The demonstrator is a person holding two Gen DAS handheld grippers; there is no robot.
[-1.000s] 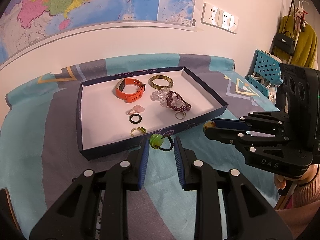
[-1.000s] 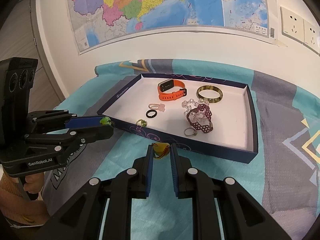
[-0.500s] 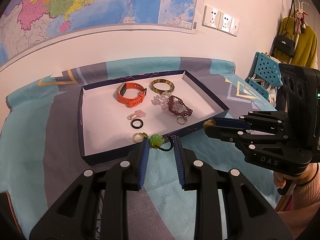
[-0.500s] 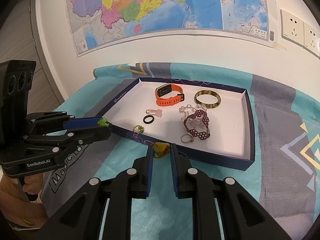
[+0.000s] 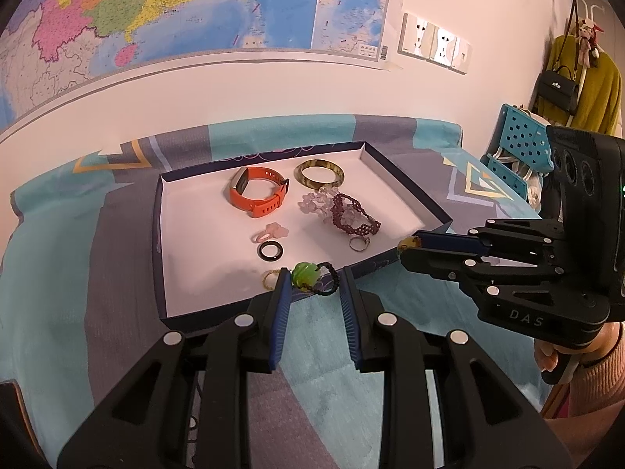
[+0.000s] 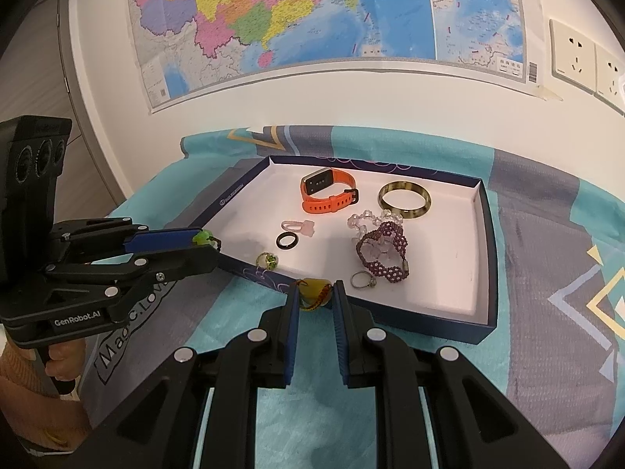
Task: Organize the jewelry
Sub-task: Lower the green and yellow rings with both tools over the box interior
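A dark blue tray (image 5: pixel 158 234) (image 6: pixel 490 254) with a white floor lies on the cloth. In it are an orange watch band (image 5: pixel 258 195), an amber bangle (image 5: pixel 319 174), a maroon beaded bracelet (image 5: pixel 353 219), a clear pink bracelet (image 5: pixel 312 203) and several rings. My left gripper (image 5: pixel 314 275) hangs over the tray's near rim, shut on a black cord bracelet with a green bead (image 5: pixel 305 273). To its right, my right gripper (image 6: pixel 315 291) is shut on a yellow pendant on a brown cord (image 6: pixel 314 291), also just before the near rim.
A teal and grey patterned cloth (image 5: pixel 97 273) covers the table. A white wall with a map (image 6: pixel 312 19) and sockets (image 5: pixel 433 41) stands close behind. A blue perforated chair (image 5: pixel 515 148) and a hanging yellow coat (image 5: pixel 597 90) are at the right. A hand (image 6: pixel 58 367) grips each handle.
Both grippers have drifted only slightly in front of the tray. Each keeps its grip, and the jewelry in the tray has not moved.
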